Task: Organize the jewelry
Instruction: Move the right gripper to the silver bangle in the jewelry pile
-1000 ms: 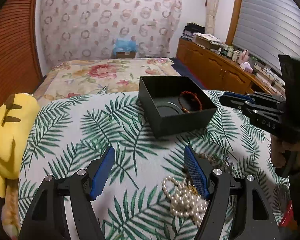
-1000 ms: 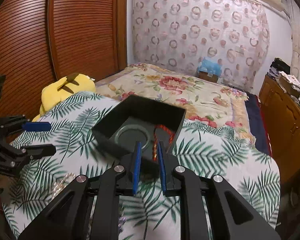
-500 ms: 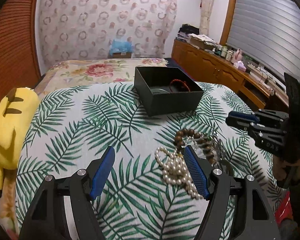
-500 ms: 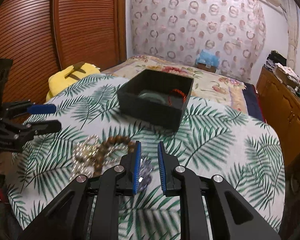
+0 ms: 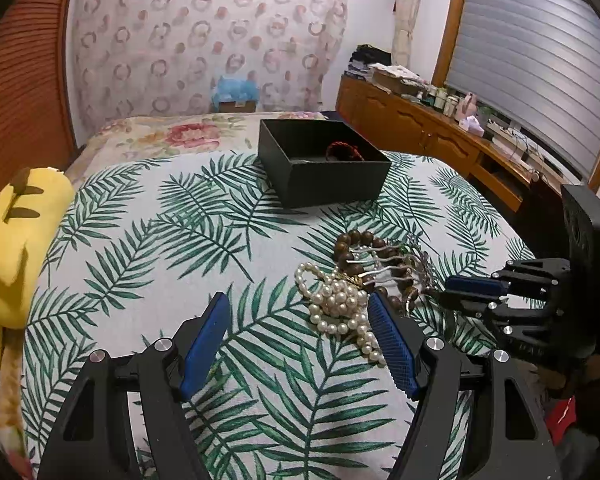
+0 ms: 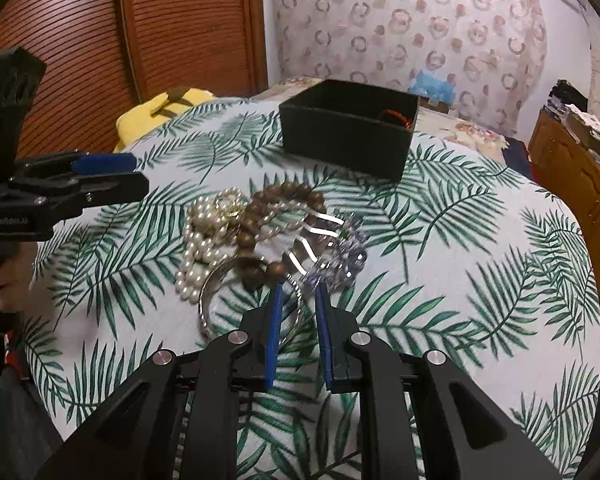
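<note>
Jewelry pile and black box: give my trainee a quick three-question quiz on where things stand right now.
1. True or false: the black box holds a red cord bracelet.
2. Which piece lies closest to the right gripper? A. pearl necklace B. silver bangle C. yellow plush toy
3. Fill in: the left gripper stands ____ above the palm-leaf cloth, gripping nothing.

Key: 1 true; 2 B; 3 open
</note>
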`<state>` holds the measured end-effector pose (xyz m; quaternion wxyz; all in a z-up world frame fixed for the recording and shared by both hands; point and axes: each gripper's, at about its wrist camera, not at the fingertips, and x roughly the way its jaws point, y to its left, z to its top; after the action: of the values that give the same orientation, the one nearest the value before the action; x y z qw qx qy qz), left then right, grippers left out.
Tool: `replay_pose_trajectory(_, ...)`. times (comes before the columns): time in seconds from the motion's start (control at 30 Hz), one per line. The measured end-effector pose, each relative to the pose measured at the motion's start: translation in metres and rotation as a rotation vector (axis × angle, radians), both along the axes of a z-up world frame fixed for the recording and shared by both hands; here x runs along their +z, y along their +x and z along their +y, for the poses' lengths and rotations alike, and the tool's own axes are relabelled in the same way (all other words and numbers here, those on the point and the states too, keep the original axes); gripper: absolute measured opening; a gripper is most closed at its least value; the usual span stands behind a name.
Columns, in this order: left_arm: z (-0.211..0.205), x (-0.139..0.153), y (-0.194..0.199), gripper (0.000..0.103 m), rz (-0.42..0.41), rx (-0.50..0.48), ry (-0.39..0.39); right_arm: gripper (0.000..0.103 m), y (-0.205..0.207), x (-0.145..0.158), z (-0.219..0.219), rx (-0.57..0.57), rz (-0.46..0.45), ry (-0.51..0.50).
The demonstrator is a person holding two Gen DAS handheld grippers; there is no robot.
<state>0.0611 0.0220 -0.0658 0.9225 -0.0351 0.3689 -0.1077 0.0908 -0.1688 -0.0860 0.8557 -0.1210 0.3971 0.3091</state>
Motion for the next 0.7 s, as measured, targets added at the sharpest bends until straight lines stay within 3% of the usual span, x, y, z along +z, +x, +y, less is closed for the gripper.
replay_pose_trajectory(0.17,-0.008,-0.004,0.003,0.067,0.009,-0.027,0.005,0.018,0.001,-0.006,0.000,0.000,0.026,-0.016)
replay_pose_trajectory(0.23,-0.012,-0.005,0.006,0.060,0.015,-0.041,0.005,0.011,0.000,-0.007,-0.001,0.010,0.033,-0.015)
replay_pose_trajectory(0.37,-0.021,-0.008,0.016,0.049,0.037,-0.068,-0.004,0.007,-0.002,-0.007,-0.004,0.012,0.027,-0.013)
replay_pose_trajectory(0.7,-0.040,-0.015,0.045,0.035,0.083,-0.105,-0.004,0.004,-0.004,-0.006,-0.016,-0.004,0.012,-0.008)
